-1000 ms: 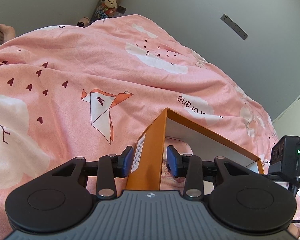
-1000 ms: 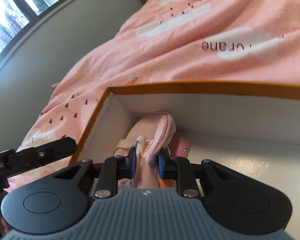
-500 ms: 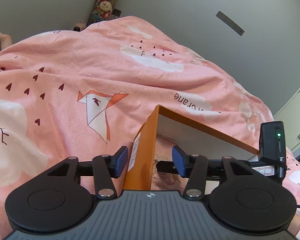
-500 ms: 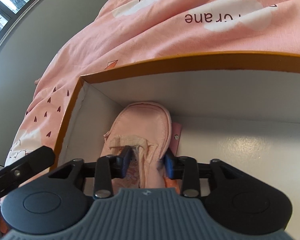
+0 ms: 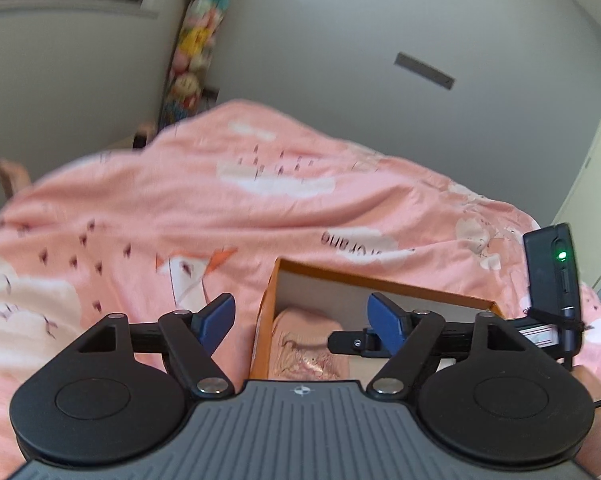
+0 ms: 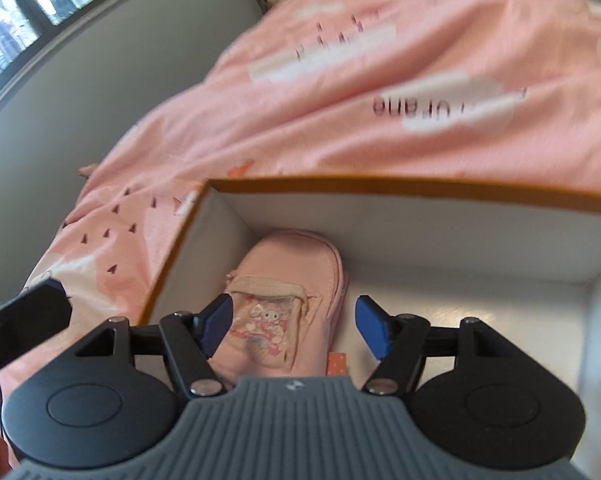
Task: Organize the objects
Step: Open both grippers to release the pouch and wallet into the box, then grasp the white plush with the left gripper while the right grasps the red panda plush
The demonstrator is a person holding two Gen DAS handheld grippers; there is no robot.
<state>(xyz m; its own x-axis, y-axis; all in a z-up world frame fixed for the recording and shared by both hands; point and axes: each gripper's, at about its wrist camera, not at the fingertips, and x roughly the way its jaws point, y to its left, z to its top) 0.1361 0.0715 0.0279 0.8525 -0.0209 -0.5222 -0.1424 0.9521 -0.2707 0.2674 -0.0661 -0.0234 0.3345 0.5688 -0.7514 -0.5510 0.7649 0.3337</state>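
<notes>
Pink pouch, a soft zipped case with a cartoon window on its front, lies flat on the floor of the orange box, tucked into the near-left corner against the left wall, its long axis running away from us toward the far wall. We hold the right gripper directly above its near end, blue pads spread to either side and opening, touching nothing. Our left gripper hovers astride the box's left wall, jaws also opening wide with nothing pinched, so the right hand sits nearer the pouch.
</notes>
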